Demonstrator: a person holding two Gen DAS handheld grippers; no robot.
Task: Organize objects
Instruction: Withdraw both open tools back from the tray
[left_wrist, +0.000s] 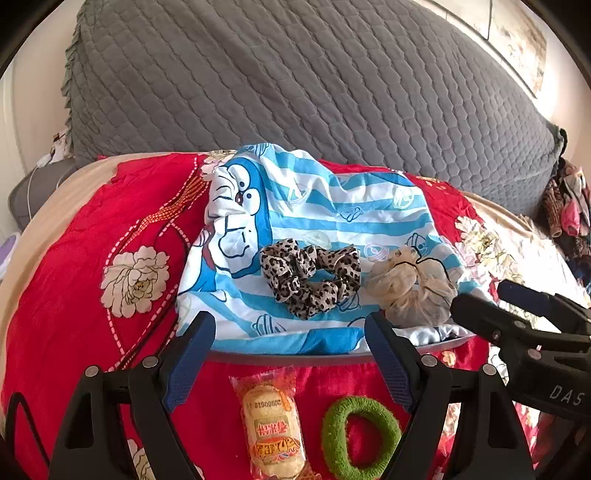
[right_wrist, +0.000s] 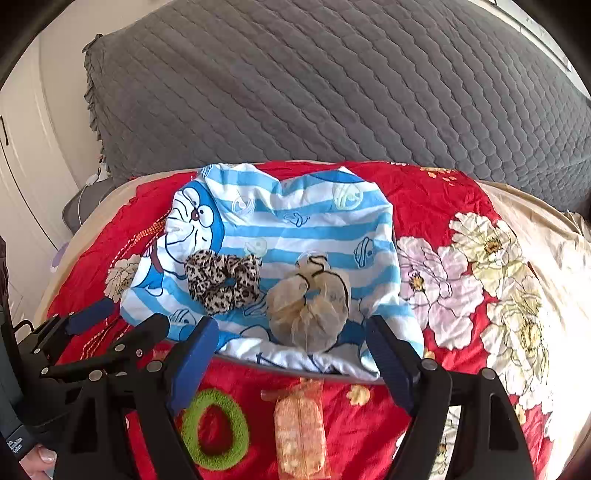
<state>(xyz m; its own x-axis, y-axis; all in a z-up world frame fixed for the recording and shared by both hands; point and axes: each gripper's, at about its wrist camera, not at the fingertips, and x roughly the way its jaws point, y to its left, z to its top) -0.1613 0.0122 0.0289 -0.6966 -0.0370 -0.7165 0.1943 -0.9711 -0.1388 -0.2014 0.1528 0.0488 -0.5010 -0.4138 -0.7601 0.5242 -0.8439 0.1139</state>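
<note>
1. The green hair tie (left_wrist: 360, 437) and wrapped snack (left_wrist: 271, 430) lie on the red bedspread (left_wrist: 74, 229), nearest the left gripper (left_wrist: 291, 354), just under its spread, empty jaws.
2. The right gripper (right_wrist: 291, 354), equally spread and empty, hangs over the snack's long axis.
3. Farther, the leopard scrunchie (left_wrist: 310, 282) and beige scrunchie (left_wrist: 413, 291) rest on the blue striped cloth (left_wrist: 332, 206).

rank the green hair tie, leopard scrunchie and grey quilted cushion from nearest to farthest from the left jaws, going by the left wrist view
1. Green hair tie: on the red bedspread, low between the open jaws of the left gripper.
2. Leopard scrunchie: just past the fingertips, on the blue striped cloth.
3. Grey quilted cushion: at the back, behind the cloth.
</note>
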